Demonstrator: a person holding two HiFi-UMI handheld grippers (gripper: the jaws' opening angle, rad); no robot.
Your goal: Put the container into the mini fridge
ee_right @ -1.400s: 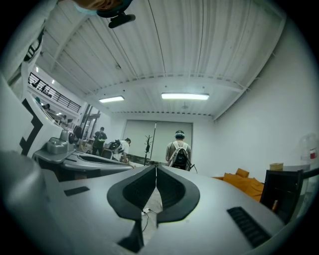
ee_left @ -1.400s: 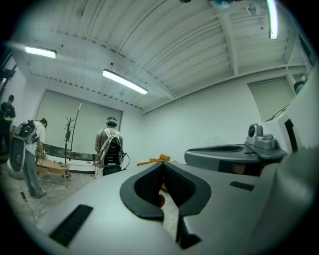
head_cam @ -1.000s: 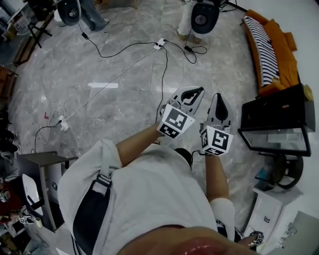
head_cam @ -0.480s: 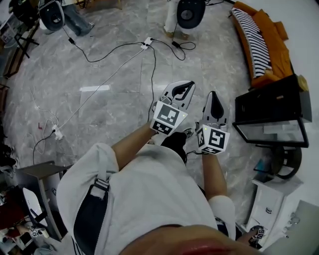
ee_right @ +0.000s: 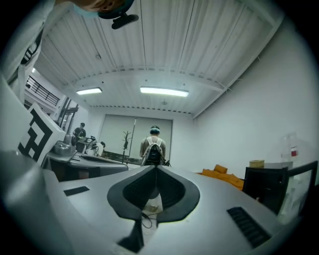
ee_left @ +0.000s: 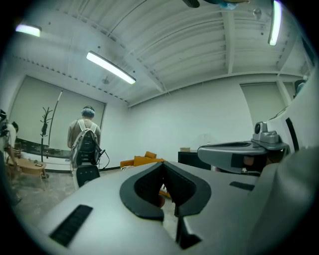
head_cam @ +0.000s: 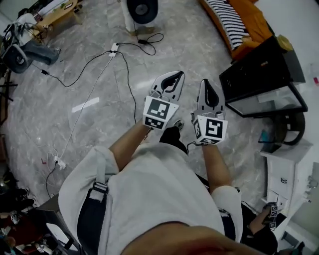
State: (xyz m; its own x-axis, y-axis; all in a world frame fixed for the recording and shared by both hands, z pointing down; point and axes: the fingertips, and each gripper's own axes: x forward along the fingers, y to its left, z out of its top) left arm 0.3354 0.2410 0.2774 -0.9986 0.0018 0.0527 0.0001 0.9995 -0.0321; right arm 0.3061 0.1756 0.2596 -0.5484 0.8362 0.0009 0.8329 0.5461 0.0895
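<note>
Both hands are out front and level, grippers side by side. The left gripper (head_cam: 175, 75) has its jaws together with nothing between them; the left gripper view shows the tips meeting. The right gripper (head_cam: 206, 83) is the same: jaws together and empty.

Below them is a grey marble floor (head_cam: 89, 79), with a cable (head_cam: 127, 74) running to a power strip (head_cam: 113, 48).

The mini fridge (head_cam: 259, 69) is a black box ahead and right of the right gripper, near it but not touching. Its glass door (head_cam: 266, 102) is swung open.

A small tan round container (head_cam: 284, 42) sits on top of the fridge at its far corner, well apart from both sets of jaws. It's probably the task's one, but I can't confirm that. It also shows in the right gripper view, off to the right of the jaws.

Beyond the fridge is an orange sofa (head_cam: 249, 15) with a striped throw. Farther off, a person with a backpack (ee_right: 153, 149) stands facing away.
</note>
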